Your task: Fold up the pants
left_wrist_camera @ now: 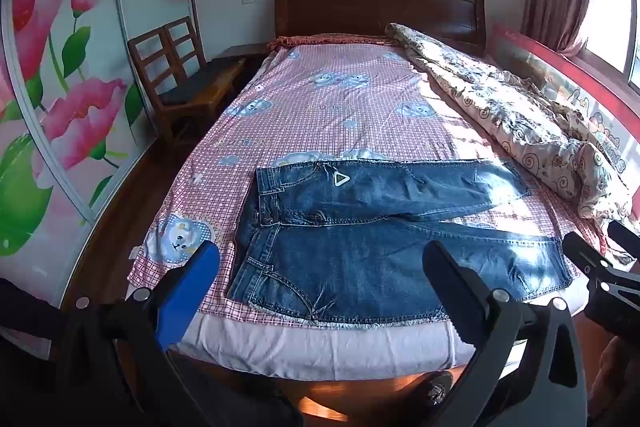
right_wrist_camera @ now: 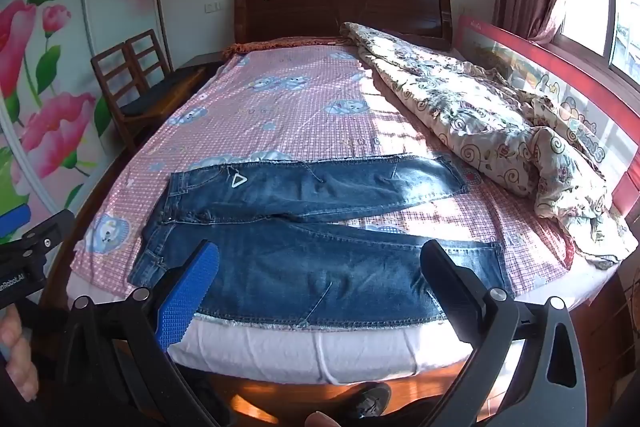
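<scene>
A pair of blue jeans (left_wrist_camera: 384, 227) lies flat on the pink checked bed sheet (left_wrist_camera: 320, 99), waist to the left, both legs pointing right, near the bed's front edge. The pants show the same way in the right wrist view (right_wrist_camera: 312, 243). My left gripper (left_wrist_camera: 320, 267) is open and empty, held above the near leg by the waist. My right gripper (right_wrist_camera: 320, 267) is open and empty, held above the near leg. The right gripper also shows at the right edge of the left wrist view (left_wrist_camera: 608, 267), and the left gripper at the left edge of the right wrist view (right_wrist_camera: 28, 259).
A crumpled floral quilt (left_wrist_camera: 520, 115) lies along the bed's right side beside a red bed rail (left_wrist_camera: 580, 75). A wooden headboard (left_wrist_camera: 380, 3) stands at the back. A wooden chair (left_wrist_camera: 180, 75) and a flowered wardrobe (left_wrist_camera: 52, 87) stand to the left.
</scene>
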Available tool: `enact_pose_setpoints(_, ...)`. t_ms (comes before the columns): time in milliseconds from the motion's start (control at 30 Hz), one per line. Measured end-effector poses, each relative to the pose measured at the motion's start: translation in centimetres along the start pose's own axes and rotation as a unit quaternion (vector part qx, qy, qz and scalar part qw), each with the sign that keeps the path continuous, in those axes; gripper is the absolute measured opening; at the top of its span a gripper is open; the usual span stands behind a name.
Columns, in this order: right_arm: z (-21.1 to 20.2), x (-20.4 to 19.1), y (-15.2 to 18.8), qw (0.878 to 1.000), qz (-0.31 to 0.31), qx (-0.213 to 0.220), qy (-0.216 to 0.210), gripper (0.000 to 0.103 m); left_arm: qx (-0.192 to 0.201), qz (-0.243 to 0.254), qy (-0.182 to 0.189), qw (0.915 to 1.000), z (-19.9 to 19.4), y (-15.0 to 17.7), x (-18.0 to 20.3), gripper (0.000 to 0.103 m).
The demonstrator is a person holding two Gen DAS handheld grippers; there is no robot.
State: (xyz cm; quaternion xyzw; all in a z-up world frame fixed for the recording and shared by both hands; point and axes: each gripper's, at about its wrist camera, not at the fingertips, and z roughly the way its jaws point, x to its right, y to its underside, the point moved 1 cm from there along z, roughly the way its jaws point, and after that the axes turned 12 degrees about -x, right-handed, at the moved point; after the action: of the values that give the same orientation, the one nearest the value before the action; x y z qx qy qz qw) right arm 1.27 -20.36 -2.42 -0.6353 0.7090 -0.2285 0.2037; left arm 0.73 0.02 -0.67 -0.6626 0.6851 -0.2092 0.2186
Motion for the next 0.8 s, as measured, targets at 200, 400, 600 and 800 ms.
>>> enact_pose_setpoints(200, 0.04, 0.04, -0.01, 1.0, 0.0, -0.002, 0.004, 0.1, -0.001, 0.002, -0.002, 1.0, 0.02, 0.01, 0.03, 0.101)
enact_pose_setpoints(400, -0.02, -0.42, -0.2, 1.0, 0.0, -0.004, 0.005, 0.1, -0.003, 0.001, -0.001, 1.0, 0.05, 0.05, -0.06, 0.101)
enact_pose_setpoints(600, -0.13, 0.15, -0.14, 1.0, 0.001, -0.004, 0.002, 0.1, -0.002, -0.003, -0.001, 1.0, 0.11, 0.12, -0.22, 0.101)
enact_pose_setpoints(800, -0.06, 0.07, 0.13, 1.0, 0.002, 0.001, 0.002, 0.1, -0.001, 0.0, -0.002, 1.0, 0.21, 0.17, -0.23, 0.101)
